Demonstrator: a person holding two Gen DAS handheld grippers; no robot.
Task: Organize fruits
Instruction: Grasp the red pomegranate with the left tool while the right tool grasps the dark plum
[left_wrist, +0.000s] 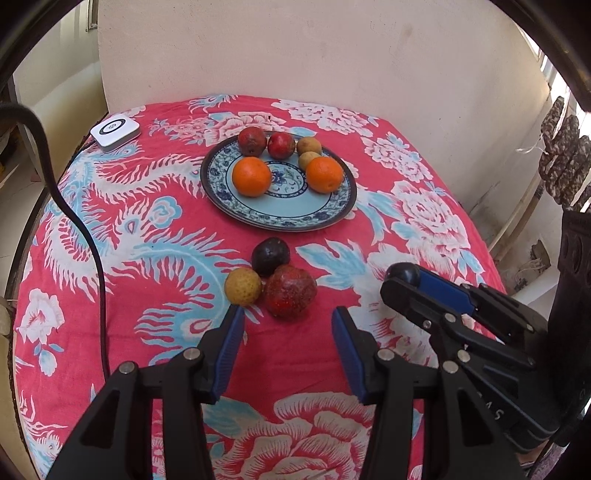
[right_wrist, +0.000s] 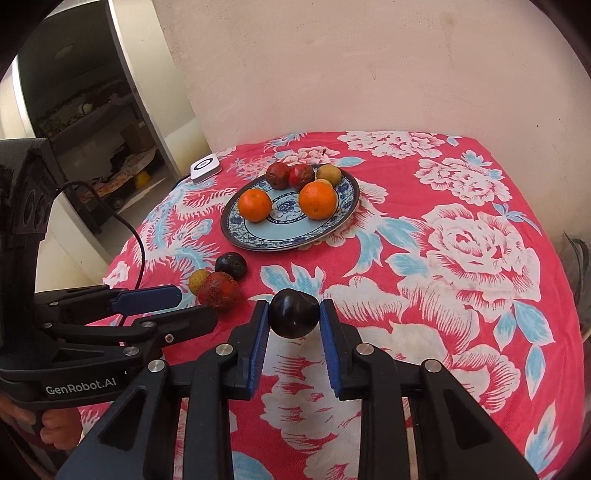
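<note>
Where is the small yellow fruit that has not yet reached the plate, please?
The small yellow fruit lies on the tablecloth, left of the red fruit, touching it, just ahead of the left gripper.

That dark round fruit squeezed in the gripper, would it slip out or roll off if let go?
The dark fruit looks smooth and glossy, so it may slip; the right gripper pinches only its sides. Being round, it would probably roll on the tablecloth. It seems firm, showing no visible denting.

I get bright, even daylight in both views, with soft, short shadows under the fruit. Focus is sharp at centre. Fisheye bending curves the table (left_wrist: 424, 155) edges, and a dark vignette rings every corner; the doorway (right_wrist: 92, 110) looks dim.
</note>
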